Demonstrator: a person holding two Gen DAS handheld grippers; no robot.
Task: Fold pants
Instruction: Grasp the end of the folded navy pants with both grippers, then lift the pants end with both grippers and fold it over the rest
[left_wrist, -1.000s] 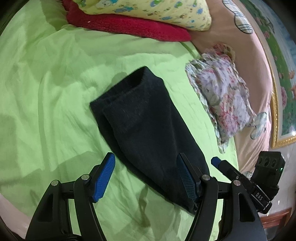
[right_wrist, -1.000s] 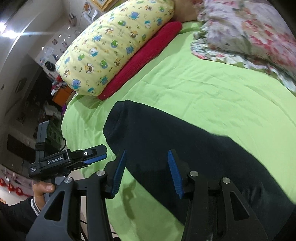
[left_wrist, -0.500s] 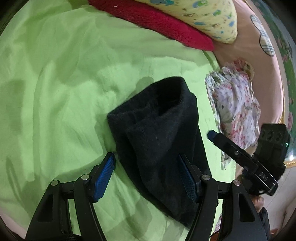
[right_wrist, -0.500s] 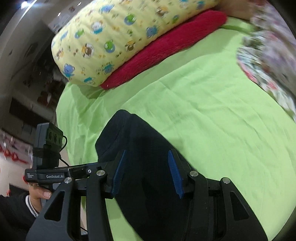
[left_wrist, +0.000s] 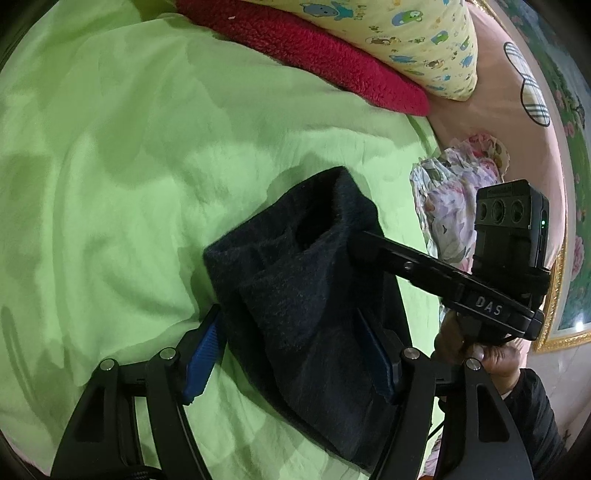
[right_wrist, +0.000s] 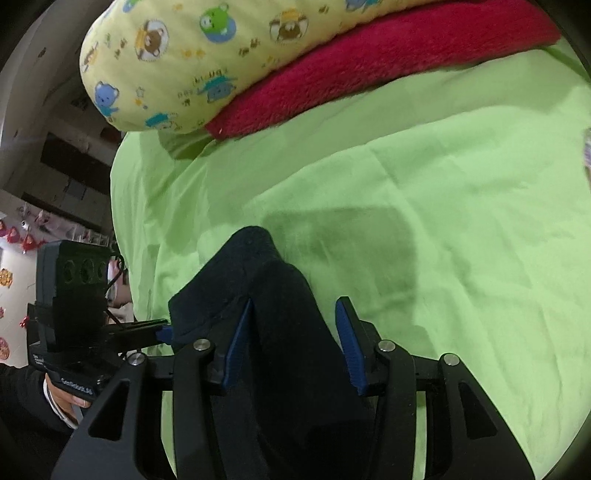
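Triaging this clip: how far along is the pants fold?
Done: the dark pants are already a compact, layered bundle on the green sheet. In hand: both grippers straddle it; the right gripper is closing with cloth between its fingers, and the left gripper is also closing around the bundle. Left: finish the grip, make the next fold and flatten the raised end.

One dark pants (left_wrist: 314, 295), two grippers (left_wrist: 291, 354) (right_wrist: 295, 343), one yellow pillow (right_wrist: 207, 66), one red blanket (left_wrist: 325, 55)
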